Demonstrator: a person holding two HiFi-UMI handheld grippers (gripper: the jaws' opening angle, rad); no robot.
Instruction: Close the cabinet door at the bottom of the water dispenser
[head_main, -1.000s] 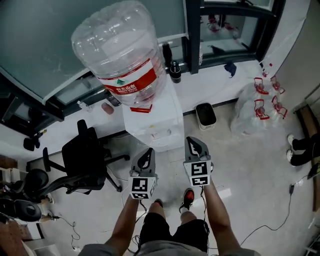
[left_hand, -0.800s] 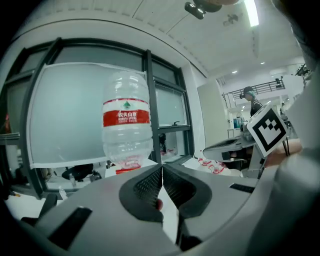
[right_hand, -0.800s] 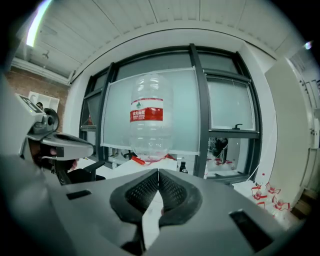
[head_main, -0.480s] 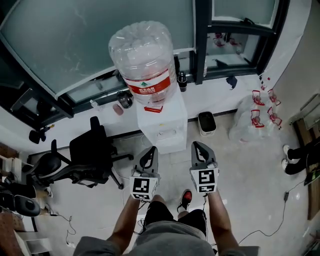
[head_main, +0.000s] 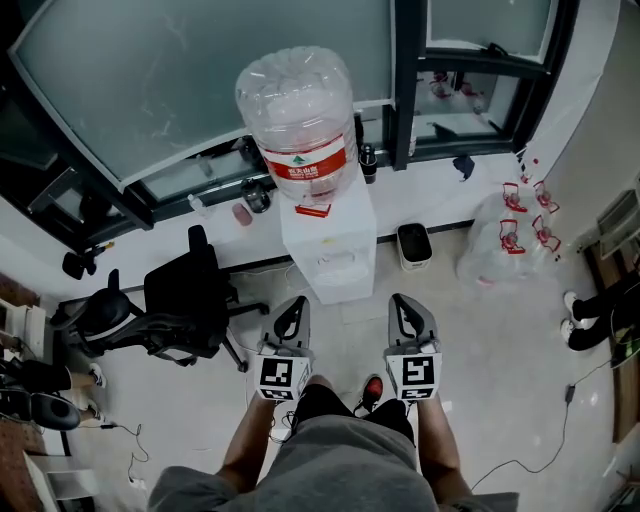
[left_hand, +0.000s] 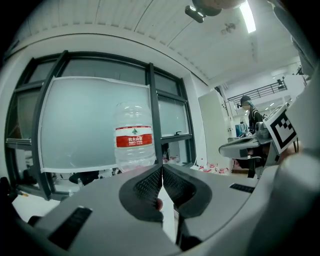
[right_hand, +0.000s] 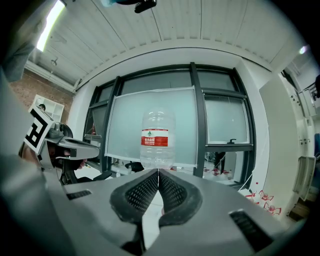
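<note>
The white water dispenser (head_main: 331, 246) stands against the window ledge with a clear bottle (head_main: 300, 118) with a red label on top. Its lower front faces me and is seen steeply from above; no door sticks out from it. My left gripper (head_main: 291, 312) and right gripper (head_main: 407, 310) are held side by side in front of the dispenser, well clear of it, both pointing at it. In the left gripper view the bottle (left_hand: 134, 138) rises above the left gripper (left_hand: 162, 168), whose pads meet with nothing between. In the right gripper view the right gripper (right_hand: 158, 173) is likewise shut and empty below the bottle (right_hand: 157, 140).
A black office chair (head_main: 185, 305) stands left of the dispenser, a small white bin (head_main: 413, 243) right of it. Plastic bags with red print (head_main: 505, 235) lie by the right wall. Someone's shoes (head_main: 578, 318) show at the right edge, and a cable (head_main: 560, 410) runs over the floor.
Both grippers have risen and drawn back from the dispenser, which now looks smaller and farther off. Their jaws stayed shut.
</note>
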